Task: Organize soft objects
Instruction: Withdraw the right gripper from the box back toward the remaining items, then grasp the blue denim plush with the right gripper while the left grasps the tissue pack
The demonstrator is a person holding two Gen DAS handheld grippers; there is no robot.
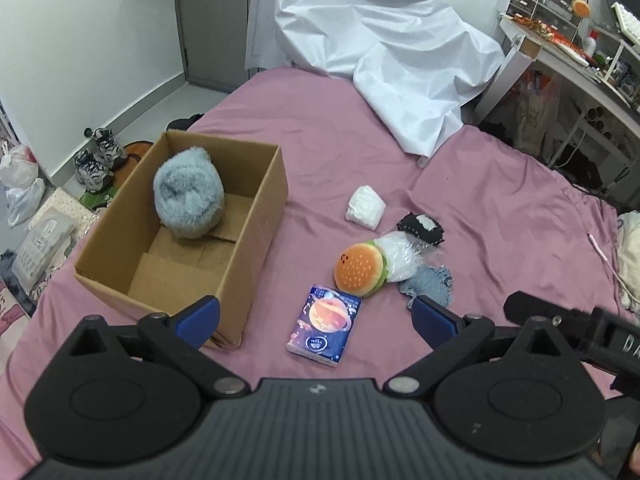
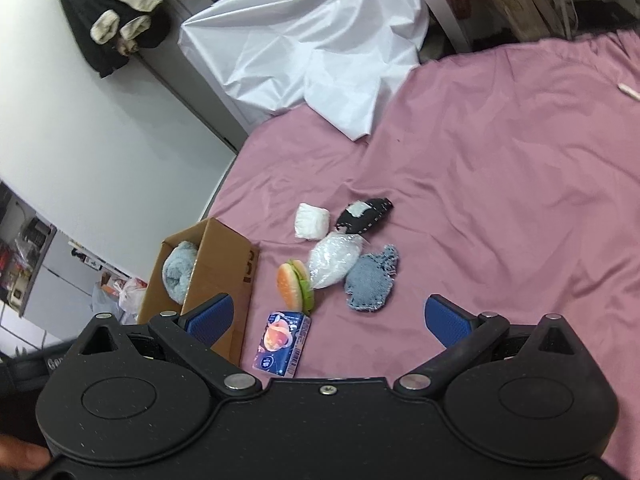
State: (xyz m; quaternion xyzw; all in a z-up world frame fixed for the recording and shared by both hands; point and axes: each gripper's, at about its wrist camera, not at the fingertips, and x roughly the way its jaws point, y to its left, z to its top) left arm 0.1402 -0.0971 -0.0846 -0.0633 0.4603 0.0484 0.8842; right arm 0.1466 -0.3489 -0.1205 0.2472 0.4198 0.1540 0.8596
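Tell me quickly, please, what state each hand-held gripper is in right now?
Left hand-held gripper: open, holding nothing.
Right hand-held gripper: open, holding nothing.

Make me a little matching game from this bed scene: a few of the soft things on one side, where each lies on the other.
Things:
1. fluffy grey plush
2. burger plush
3. tissue pack
4. folded white cloth

Places:
A. nearest the cameras, beside the box's front corner
B. inside the cardboard box
C. against a clear plastic bag
D. alone, farther back than the burger

Pairs: 1-B, 2-C, 3-A, 4-D
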